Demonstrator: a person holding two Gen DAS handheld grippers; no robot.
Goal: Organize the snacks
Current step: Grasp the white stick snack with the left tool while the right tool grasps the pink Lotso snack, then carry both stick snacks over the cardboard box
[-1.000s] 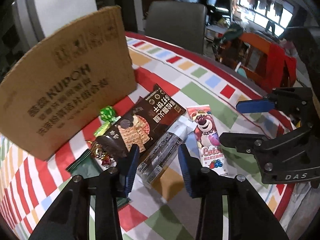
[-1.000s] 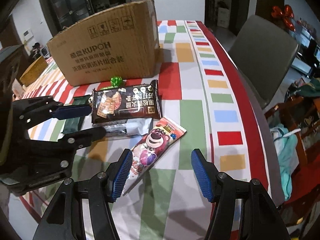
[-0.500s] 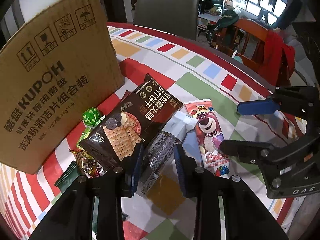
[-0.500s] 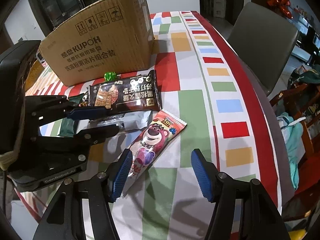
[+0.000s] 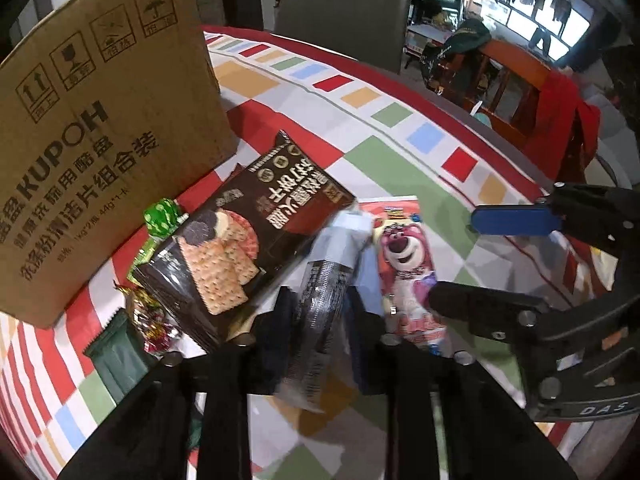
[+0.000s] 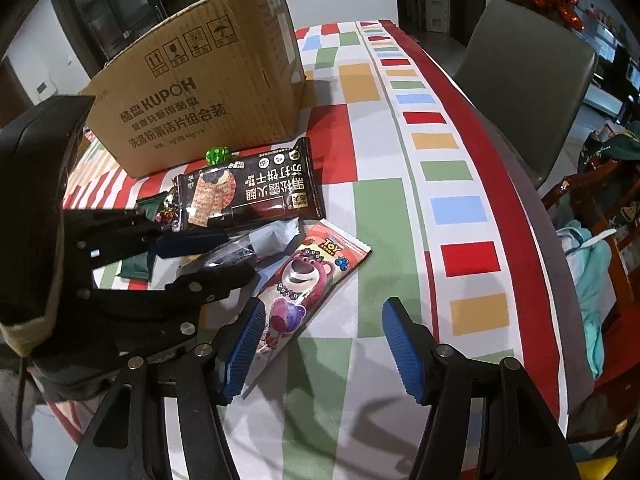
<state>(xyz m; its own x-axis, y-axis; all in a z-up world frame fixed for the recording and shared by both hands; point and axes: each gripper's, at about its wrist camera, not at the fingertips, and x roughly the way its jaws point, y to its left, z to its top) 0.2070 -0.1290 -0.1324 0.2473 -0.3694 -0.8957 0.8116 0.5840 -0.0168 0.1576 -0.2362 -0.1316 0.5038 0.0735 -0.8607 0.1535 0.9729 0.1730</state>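
there are three long snack packs on the table (image 6: pixel 384 208), plus a few small sweets. one is a silver and black pack (image 5: pixel 320 304), one is a dark cracker pack (image 5: pixel 244 244) and one is a pink bear pack (image 5: pixel 408 272).

the silver and black pack lies between the two fingers of the left claw (image 5: pixel 322 320). its long side runs straight away from the claw, with its pale end at the far tip. the fingers press on both sides of it, so the left claw is closed on the pack. in the right wrist view the same pack (image 6: pixel 256 244) sits between the dark fingers.

the cracker pack is just left of the left claw and touches the silver pack. it points up and to the right. the bear pack is just right of the left claw, with its long side running away from it too.

the right claw (image 6: pixel 324 348) is spread wide and holds nothing. its left blue finger (image 6: pixel 244 344) is at the near end of the bear pack (image 6: pixel 308 276); i cannot tell if it touches.

a green sweet (image 5: pixel 162 218), some shiny sweets (image 5: pixel 154 322) and a dark green packet (image 5: pixel 116 356) lie far left of the left claw. one big brown box (image 5: pixel 96 136) stands behind them.
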